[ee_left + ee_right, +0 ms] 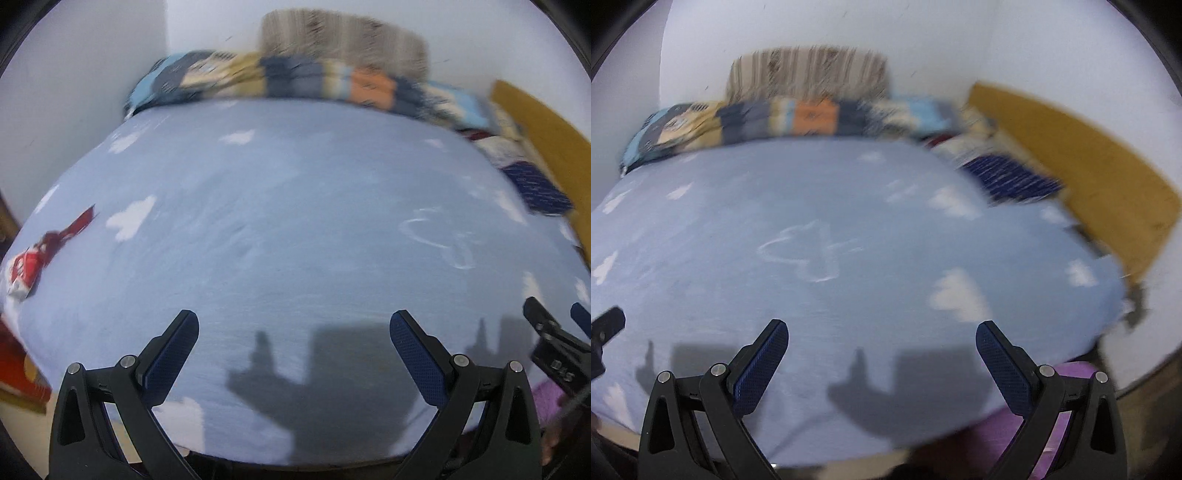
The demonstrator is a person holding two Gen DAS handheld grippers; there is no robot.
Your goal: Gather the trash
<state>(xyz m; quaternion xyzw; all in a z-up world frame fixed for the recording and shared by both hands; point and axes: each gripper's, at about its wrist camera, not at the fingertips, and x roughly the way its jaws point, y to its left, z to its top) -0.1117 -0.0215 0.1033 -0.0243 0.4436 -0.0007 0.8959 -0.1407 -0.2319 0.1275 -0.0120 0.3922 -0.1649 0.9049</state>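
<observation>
A crumpled red and white wrapper (27, 267) lies at the far left edge of the bed, on a light blue sheet (288, 229) printed with white clouds. My left gripper (293, 325) hovers open over the near edge of the bed, well to the right of the wrapper, nothing between its fingers. My right gripper (882, 332) is open too and holds nothing; it hangs over the same sheet (831, 236) further right. Its black fingers (546, 328) show at the right edge of the left wrist view. Both views are blurred by motion.
A folded patchwork blanket (295, 79) and a striped cushion (343, 33) lie along the far wall. A yellow wooden headboard (1082, 173) and a dark blue pillow (1012, 181) stand at the right. A red box (18, 373) sits on the floor at the left, purple cloth (997, 428) below the bed.
</observation>
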